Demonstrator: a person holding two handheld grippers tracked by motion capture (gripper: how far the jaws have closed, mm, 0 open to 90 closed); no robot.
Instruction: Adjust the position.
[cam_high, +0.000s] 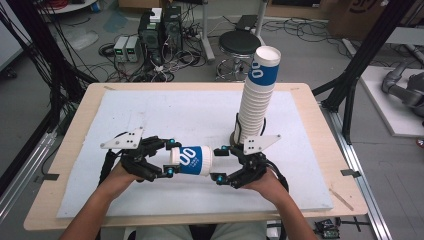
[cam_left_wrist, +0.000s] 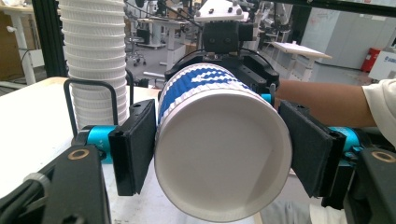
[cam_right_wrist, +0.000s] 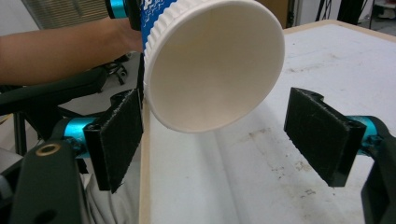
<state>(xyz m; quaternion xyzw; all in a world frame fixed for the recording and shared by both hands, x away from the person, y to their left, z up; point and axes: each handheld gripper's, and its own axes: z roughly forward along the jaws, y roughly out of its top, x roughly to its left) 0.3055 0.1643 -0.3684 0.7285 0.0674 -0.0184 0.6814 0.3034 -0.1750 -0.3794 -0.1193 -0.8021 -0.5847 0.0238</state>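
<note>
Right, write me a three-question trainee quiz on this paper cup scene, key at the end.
1. True or false: the left gripper has its pads pressed on the blue and white paper cup.
2. How do the right gripper's jaws stand? A) clamped on the cup B) open, one on each side of the cup's end C) closed on nothing
3. Fill in: behind the held cup, a tall ___ of cups stands on the white mat.

Key
1. True: in the left gripper view both pads sit against the cup's sides.
2. B: the right gripper view shows a gap at one pad.
3. stack
</note>
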